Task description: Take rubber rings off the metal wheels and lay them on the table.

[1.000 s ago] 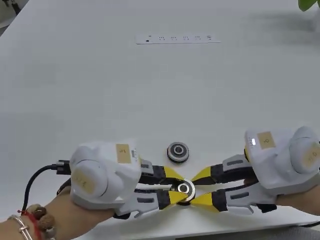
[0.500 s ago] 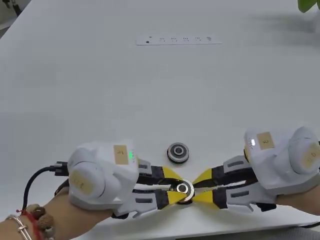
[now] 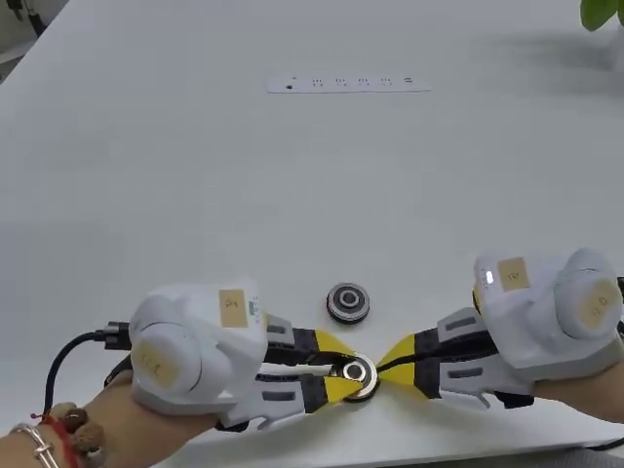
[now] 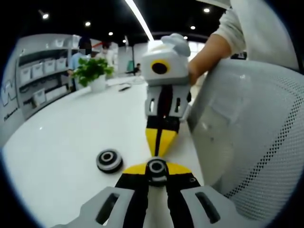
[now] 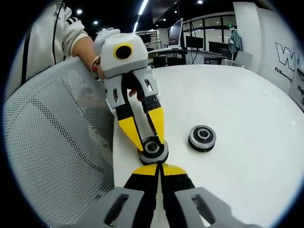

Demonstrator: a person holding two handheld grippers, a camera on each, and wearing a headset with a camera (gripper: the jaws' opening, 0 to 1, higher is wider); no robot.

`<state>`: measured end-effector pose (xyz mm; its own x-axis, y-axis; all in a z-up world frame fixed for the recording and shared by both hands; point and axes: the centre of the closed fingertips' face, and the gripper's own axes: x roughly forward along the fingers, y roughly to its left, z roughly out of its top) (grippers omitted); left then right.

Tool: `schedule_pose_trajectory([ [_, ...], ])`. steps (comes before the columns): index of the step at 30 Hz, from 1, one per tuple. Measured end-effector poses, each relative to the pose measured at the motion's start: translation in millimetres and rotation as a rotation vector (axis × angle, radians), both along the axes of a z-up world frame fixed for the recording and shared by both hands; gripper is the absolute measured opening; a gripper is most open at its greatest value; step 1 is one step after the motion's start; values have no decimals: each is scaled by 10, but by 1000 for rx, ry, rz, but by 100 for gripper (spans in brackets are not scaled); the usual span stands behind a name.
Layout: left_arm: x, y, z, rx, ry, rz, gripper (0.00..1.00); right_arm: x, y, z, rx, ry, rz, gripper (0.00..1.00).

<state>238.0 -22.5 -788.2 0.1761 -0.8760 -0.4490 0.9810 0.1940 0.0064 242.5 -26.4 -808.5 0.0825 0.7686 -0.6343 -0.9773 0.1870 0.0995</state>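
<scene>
white table (image 3: 195,195), a power strip (image 3: 348,84) at its far side, a plant (image 3: 603,10) at the corner. at the near edge the left gripper (image 3: 341,376) is clamped on a metal wheel (image 3: 359,371); the right gripper (image 3: 382,369), jaws pressed together, touches the wheel's rim. a second wheel (image 3: 348,301) lies just beyond, apart from both. shelves (image 4: 38,71) line the room

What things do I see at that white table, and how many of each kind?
Wheels: 2, the held wheel and the loose wheel
Hand-held grippers: 2, left hand-held gripper and right hand-held gripper
Power strip: 1
Total: 5
</scene>
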Motion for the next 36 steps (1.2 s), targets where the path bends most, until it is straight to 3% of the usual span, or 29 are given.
schedule_pose_trajectory([
  [14,20,26,-7,-7,-7,1,13,98,-32,50,78,280,-235,0],
  [19,16,27,-7,-7,-8,1,13,98,-8,120,140,408,-308,0],
  [36,21,23,-4,-23,-5,-2,13,71,49,160,164,454,-330,0],
])
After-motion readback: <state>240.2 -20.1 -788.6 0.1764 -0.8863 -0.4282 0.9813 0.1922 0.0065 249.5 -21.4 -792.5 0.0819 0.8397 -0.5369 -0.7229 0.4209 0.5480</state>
